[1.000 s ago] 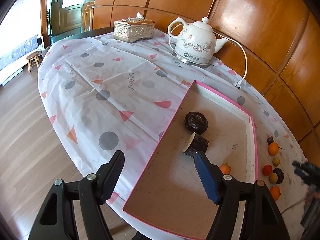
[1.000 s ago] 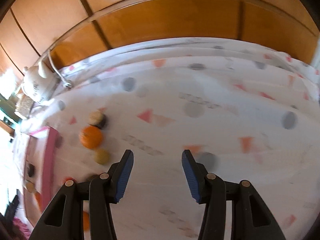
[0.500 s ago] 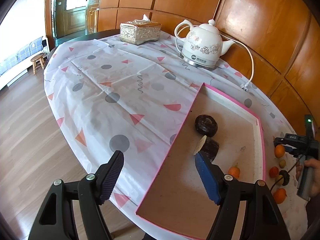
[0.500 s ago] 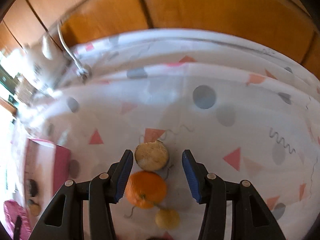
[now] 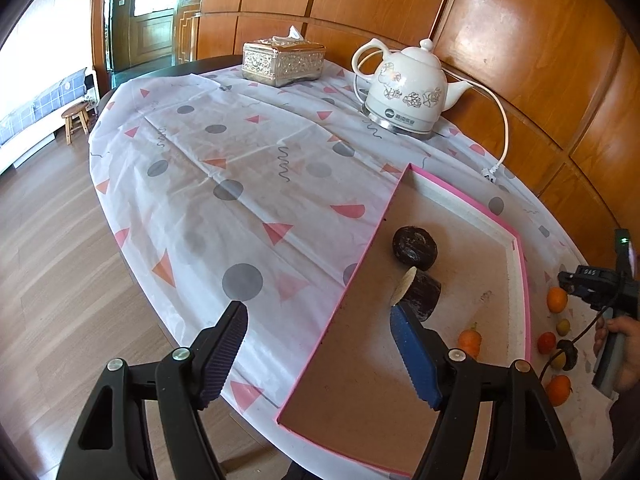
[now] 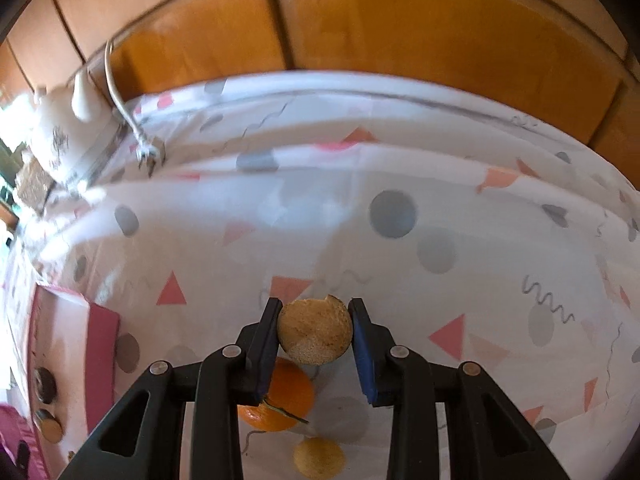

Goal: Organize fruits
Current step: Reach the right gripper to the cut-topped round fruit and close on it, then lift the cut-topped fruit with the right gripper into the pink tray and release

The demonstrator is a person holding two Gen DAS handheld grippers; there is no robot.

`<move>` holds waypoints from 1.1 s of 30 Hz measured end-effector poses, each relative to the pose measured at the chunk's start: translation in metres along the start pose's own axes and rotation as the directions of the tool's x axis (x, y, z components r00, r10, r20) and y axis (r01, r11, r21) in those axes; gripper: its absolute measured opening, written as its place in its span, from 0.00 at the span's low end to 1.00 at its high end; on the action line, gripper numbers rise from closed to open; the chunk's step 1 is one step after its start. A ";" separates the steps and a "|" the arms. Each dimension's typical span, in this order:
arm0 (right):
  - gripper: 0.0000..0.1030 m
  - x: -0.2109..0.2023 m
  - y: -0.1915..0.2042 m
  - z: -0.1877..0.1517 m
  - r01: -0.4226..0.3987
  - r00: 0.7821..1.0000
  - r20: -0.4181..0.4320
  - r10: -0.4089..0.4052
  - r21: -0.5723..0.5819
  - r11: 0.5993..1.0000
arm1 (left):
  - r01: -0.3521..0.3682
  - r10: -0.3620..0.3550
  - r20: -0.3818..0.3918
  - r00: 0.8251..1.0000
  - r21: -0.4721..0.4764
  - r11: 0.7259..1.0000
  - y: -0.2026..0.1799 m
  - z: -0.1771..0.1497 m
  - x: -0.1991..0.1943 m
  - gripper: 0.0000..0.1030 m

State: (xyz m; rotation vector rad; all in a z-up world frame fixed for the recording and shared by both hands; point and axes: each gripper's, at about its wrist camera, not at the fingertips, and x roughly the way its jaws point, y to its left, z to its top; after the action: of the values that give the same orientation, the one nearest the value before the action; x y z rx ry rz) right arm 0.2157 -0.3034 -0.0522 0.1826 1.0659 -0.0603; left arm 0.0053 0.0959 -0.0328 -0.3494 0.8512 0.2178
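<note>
- The cut fruit (image 6: 315,331), a dark-skinned piece with a pale tan, grainy cut face turned to the camera and a small notch in its upper rim, sits on the table (image 6: 400,184) between the fingers of the right gripper (image 6: 314,322).
- Those fingers are closing on it; both pads look to be touching its sides, so the grip seems just about made. I judge it is taken side-on so the round body does not roll away.
- Just behind it, toward the camera, lie an orange (image 6: 280,396) with a stem and a small yellow fruit (image 6: 319,458), both loose on the cloth.
- The pink-rimmed tray (image 5: 460,194) is probably where the fruit goes: it already holds a whole dark fruit (image 5: 415,243), a cut dark piece (image 5: 418,290) lying on its side and a small orange one (image 5: 469,340).
- More small fruits (image 5: 557,300) wait beside the tray's outer rim, near the person's hand (image 5: 618,344).
- The left gripper (image 5: 320,350) hangs over the tray's near edge, fingers spread wide and holding nothing.
- A white kettle (image 5: 408,88) and a tissue box (image 5: 283,62) stand well apart at the far side.
</note>
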 end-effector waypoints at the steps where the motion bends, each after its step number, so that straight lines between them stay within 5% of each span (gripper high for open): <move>1: 0.32 -0.007 -0.004 0.001 -0.005 1.000 0.021 0.005 0.011 1.000 | 0.002 -0.002 0.001 1.000 0.000 1.000 0.000 0.000 -0.001 0.72; 14: 0.32 -0.069 0.034 -0.018 -0.125 0.981 0.136 0.142 -0.129 0.984 | 0.026 -0.026 0.011 1.000 0.004 1.000 -0.007 -0.003 -0.010 0.72; 33: 0.32 -0.080 0.160 -0.095 -0.353 0.927 -0.016 0.374 -0.367 0.861 | 0.025 -0.023 0.035 0.999 -0.056 0.998 0.009 -0.002 -0.022 0.74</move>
State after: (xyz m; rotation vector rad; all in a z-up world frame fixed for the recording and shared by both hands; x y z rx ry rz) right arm 0.1168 -0.1318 -0.0084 0.0425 0.9530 0.4724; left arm -0.0133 0.1020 -0.0195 -0.4078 0.8079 0.2250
